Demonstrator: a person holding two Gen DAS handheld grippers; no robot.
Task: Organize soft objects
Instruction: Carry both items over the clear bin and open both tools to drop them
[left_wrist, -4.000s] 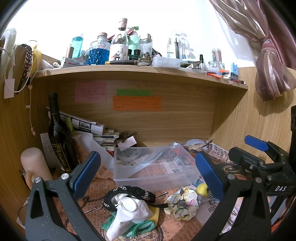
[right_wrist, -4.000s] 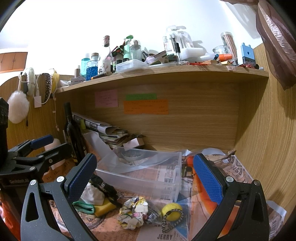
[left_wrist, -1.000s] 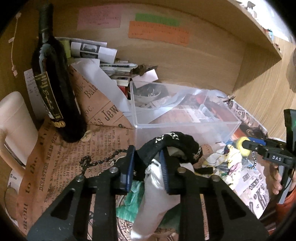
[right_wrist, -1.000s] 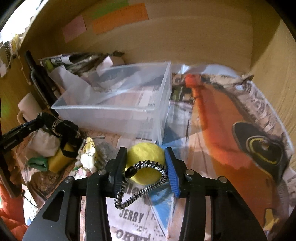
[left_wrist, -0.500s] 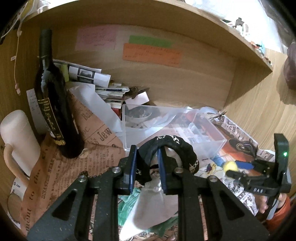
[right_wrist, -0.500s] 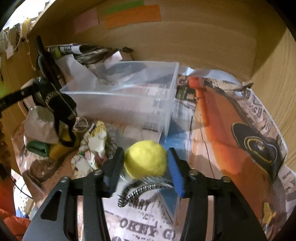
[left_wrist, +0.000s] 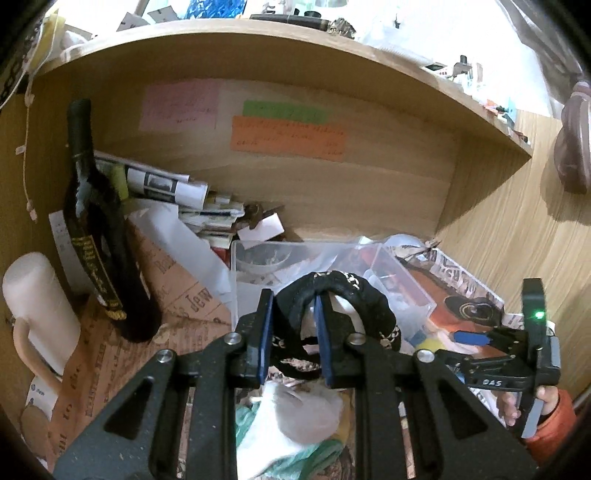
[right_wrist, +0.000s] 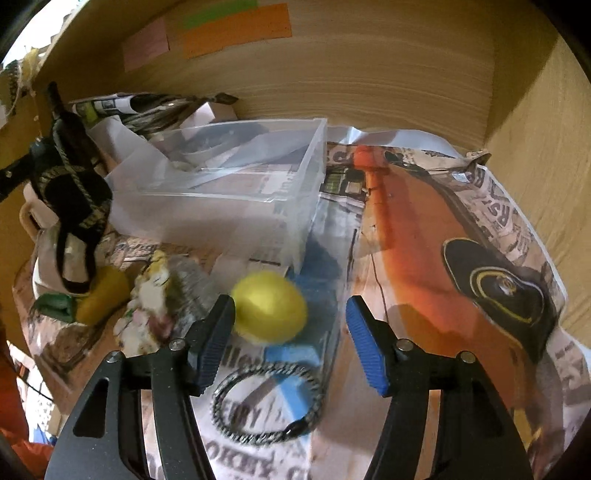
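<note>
opening since half a second ago, the right gripper (right_wrist: 290, 341) has its jaws spread — the yellow ball (right_wrist: 269, 308) is loose, blurred, contact unclear, short of the clear bin (right_wrist: 229, 192). left gripper (left_wrist: 291, 328) jaws pinching the black headband (left_wrist: 332, 291), lifted before the bin — its lower loop is hidden.

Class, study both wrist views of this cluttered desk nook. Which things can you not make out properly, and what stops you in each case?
- Yellow ball, right wrist view: motion-blurred; whether it touches the right gripper finger is unclear.
- Sticky notes, left wrist view: writing too small to read.
- White cloth, left wrist view: partly hidden behind the left gripper, which grips the black band.
- Clear bin, both views: contents unclear behind plastic.
</note>
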